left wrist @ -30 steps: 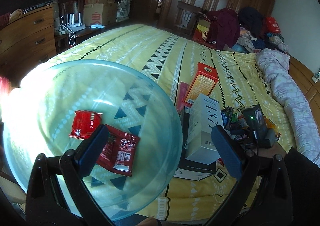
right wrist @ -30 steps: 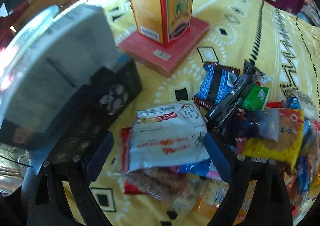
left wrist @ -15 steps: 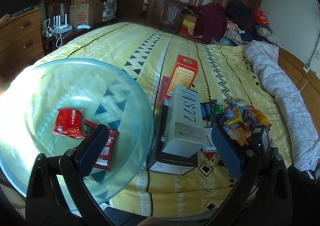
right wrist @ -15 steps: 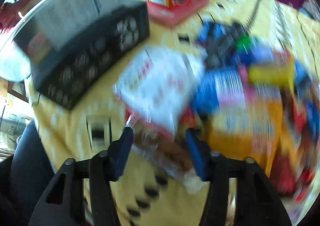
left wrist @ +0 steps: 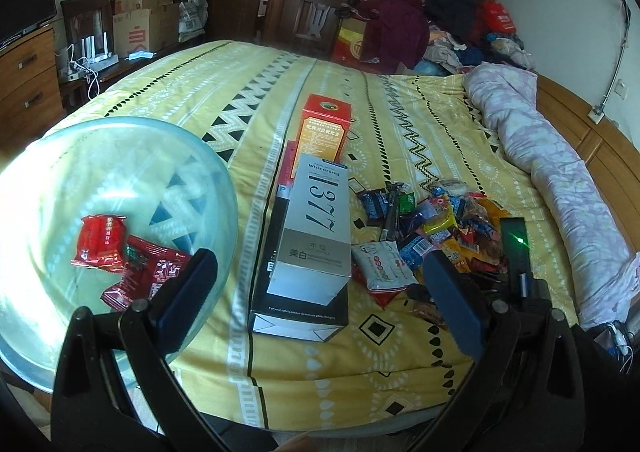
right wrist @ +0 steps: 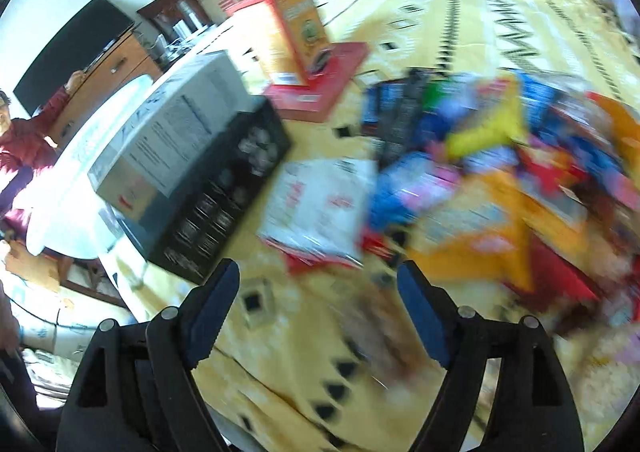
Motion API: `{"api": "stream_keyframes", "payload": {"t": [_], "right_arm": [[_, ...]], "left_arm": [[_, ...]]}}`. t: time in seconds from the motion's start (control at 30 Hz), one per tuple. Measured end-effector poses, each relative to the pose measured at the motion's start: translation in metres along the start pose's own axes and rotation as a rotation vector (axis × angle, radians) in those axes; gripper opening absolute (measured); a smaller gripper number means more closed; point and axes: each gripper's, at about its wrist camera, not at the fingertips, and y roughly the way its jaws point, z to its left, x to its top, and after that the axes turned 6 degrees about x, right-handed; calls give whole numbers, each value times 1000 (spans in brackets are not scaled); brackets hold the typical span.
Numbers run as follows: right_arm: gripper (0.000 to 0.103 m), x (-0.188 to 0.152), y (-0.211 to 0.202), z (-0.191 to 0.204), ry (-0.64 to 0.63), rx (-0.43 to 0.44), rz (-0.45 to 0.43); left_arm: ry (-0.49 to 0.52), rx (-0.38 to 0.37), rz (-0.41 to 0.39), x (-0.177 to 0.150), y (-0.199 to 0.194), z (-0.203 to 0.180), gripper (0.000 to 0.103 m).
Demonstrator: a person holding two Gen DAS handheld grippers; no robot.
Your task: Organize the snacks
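1. Above the snack pile [right wrist: 500, 179] on the bed [left wrist: 400, 123], right claw [right wrist: 318, 298]: jaws just reopened, nothing between them; earlier pinch got no packet.
2. Left claw [left wrist: 320, 292] wide, empty, now between bowl [left wrist: 36, 332] and boxes.
3. Bowl holds two red packets [left wrist: 120, 252]; the pile needs another grab.

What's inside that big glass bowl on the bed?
Two red snack packets lie in the glass bowl, overlapping. The left gripper's finger covers the near edge of one, so anything under there is hidden.
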Motion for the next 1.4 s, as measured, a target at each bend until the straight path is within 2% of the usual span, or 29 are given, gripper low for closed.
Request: {"api": "stream_keyframes", "payload": {"t": [0.23,0.37,0.43,0.6,0.77,0.9,1.0,1.07,1.13,1.17,1.23,1.3,1.4], "right_arm": [[84,38,57,0,36,-77,82],[82,37,69,-12,45,-98,102],[69,34,60,-18,68,-83,65],[67,14,9,-16,45,-31,-56],[67,-24,-67,-31,73,-31,-182],[67,-78,-102,-64,168,-90,-181],[67,-117,-113,-90,254,-104,-173],[67,-136,-118,-104,291,-105,-175],[67,-149,-123,-116,307,-96,-181],[67,-152,-125,-118,308,-93,-184],[67,-156,-128,-121,310,-78,-194],[67,-161,-131,-126,314,-64,-204],[68,-167,-129,-131,319,-40,-212]], "left_arm": [[-9,45,-2,-3,-2,14,103],[6,45,0,-3,-2,11,103],[16,40,-4,-2,-4,7,103],[29,19,-1,-2,-3,-3,103],[85,-71,9,-9,0,-36,103],[134,-204,110,-28,26,-81,103],[175,-289,243,-50,67,-118,103],[143,-335,385,-69,106,-134,101],[102,-351,511,-87,138,-147,94],[100,-341,546,-95,152,-152,87],[112,-301,577,-105,168,-161,85],[97,-293,597,-108,181,-164,85],[102,-276,580,-103,193,-174,85]]}}
